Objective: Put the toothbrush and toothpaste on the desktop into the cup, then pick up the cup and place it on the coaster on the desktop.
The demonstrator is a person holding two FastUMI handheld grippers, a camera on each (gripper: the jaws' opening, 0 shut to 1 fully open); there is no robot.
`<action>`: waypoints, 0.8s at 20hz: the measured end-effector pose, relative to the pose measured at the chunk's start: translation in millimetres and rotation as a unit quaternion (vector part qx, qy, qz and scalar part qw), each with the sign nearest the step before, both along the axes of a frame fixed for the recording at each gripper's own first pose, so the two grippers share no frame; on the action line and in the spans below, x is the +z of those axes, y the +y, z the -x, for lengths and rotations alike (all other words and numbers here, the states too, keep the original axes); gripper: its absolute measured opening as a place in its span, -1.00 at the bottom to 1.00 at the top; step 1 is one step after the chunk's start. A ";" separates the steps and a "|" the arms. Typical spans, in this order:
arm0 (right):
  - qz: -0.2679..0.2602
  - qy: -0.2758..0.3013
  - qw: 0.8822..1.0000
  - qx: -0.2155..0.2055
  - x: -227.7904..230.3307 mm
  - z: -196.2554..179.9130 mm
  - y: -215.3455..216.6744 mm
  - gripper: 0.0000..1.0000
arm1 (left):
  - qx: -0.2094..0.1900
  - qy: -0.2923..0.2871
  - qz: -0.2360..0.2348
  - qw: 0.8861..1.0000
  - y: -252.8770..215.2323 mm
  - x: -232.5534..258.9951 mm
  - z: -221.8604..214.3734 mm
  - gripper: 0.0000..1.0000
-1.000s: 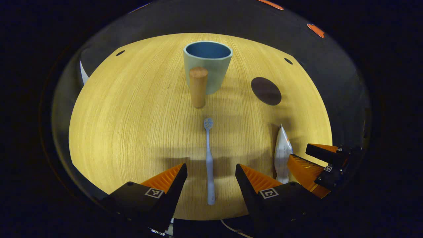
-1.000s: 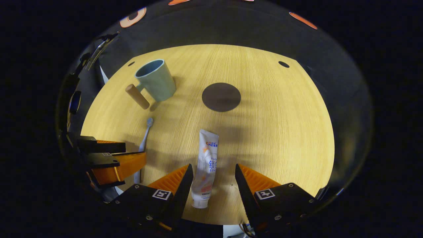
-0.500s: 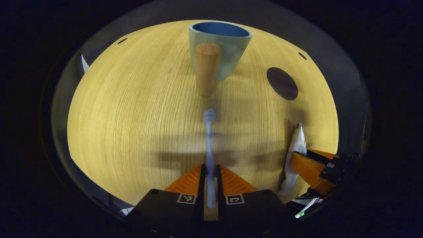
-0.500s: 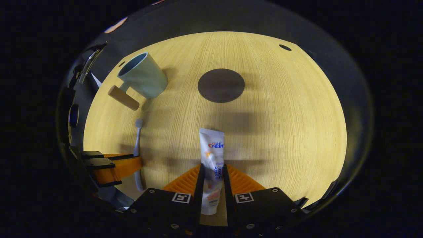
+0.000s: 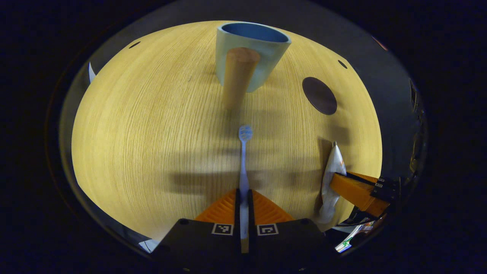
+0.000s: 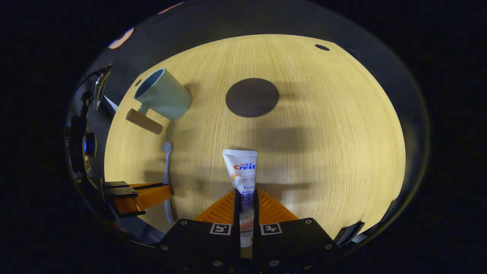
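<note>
Left gripper view: left gripper [image 5: 243, 198] at bottom centre, fingers closed tight on the toothbrush [image 5: 243, 167], pressing its handle from both sides. Brush runs straight up the frame from btwn the fingers, bristle head at mid-frame, pointing twd the cup. Can't tell if the head is touching the desktop [image 5: 144, 125] or raised off it. Cup [image 5: 253, 53] stands upright at top centre, opening up, w/ its wooden handle [image 5: 239, 78] facing the camera. Coaster [image 5: 319, 96], dark & round, lies flat at upper right, well apart from cup. At lower right, right gripper [image 5: 342, 182] comes in from the frame edge w/ the toothpaste [image 5: 331, 175] against it; tube's flat end points up.

Right gripper view: right gripper [image 6: 245, 201] at bottom centre, fingers nearly together & clamped on the toothpaste [image 6: 241, 175], squeezing the tube's middle. Tube's flat crimped end sticks up to mid-frame; cap end sits low btwn the finger bases. Coaster [image 6: 252, 97] straight above the tube, upper centre, nothing on it. Cup [image 6: 163, 95] at upper left, looks tilted by the lens, handle [image 6: 144, 121] toward lower left. Toothbrush [image 6: 166, 167] at left, below the cup, held by left gripper [image 6: 163, 190] at lower left. Desktop [image 6: 335, 133] pale wood grain.
</note>
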State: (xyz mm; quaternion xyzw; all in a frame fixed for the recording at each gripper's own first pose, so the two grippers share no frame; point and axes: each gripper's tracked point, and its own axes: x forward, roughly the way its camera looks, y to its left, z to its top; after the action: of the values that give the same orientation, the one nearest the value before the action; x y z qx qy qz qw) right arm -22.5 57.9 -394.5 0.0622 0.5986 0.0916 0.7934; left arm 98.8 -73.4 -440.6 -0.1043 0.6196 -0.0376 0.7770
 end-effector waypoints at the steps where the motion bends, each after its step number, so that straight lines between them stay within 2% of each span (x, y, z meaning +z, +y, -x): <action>1: -0.011 0.003 1.000 -0.006 -0.4 0.7 -0.2 -0.75 | -0.002 -0.005 0.005 1.000 -0.5 -0.3 -2.5 -0.86; 6: -0.009 -0.009 1.000 0.005 -6.2 1.1 1.6 -0.76 | -0.009 -0.045 0.010 0.999 -3.2 9.2 -12.3 -0.86; 10: -0.028 -0.029 0.999 0.002 1.9 -3.8 -1.9 -0.76 | -0.018 -0.087 0.017 0.996 -4.0 24.7 -24.8 -0.86; 16: -0.040 -0.076 0.996 -0.008 23.7 -18.5 -10.3 -0.76 | -0.038 -0.194 0.026 0.980 7.9 63.8 -49.7 -0.86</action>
State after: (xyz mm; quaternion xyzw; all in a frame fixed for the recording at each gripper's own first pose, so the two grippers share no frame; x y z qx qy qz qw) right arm -4.0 47.6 -370.8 0.0916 0.5319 0.1136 0.8341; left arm 148.6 -65.6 -376.9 -0.0917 0.4596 -0.1030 0.8774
